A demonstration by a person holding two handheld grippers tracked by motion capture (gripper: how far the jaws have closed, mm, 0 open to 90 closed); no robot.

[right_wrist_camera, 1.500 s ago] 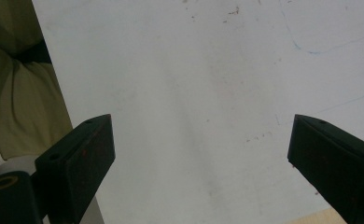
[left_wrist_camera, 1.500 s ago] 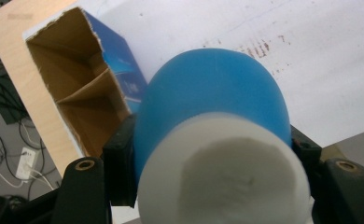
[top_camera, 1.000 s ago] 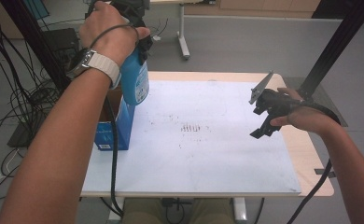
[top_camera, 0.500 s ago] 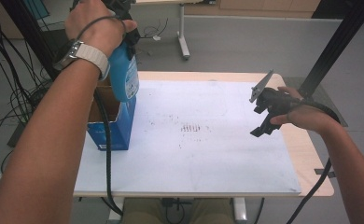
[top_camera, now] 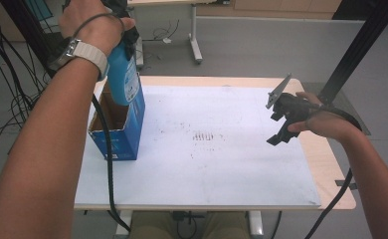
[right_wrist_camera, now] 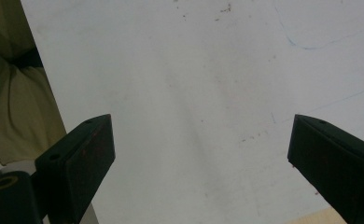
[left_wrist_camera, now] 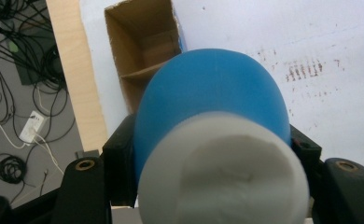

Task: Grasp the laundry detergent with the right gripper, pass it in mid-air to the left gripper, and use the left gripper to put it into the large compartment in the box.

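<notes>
Bottle (top_camera: pixel 125 74) now lifted clear of the box (top_camera: pixel 117 130), left gripper (left_wrist_camera: pixel 208 158) fingers pinching it; extraction looks done. Right gripper (top_camera: pixel 281 117) idle at 3 o'clock, fingers spread.

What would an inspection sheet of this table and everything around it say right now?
Surface: white sheet on a wooden table, with dark smudges near the middle.
Job's things: blue bottle with a white cap, held above an open blue carton at the table's left edge.
Clutter: nothing seen.
Grippers: left gripper shut on the bottle; right gripper open, nothing between its jaws, above the table's right side.
Cables: a black cable trails from the left gripper; loose wires on the floor.
Surroundings: grey floor, another table's leg behind.
</notes>
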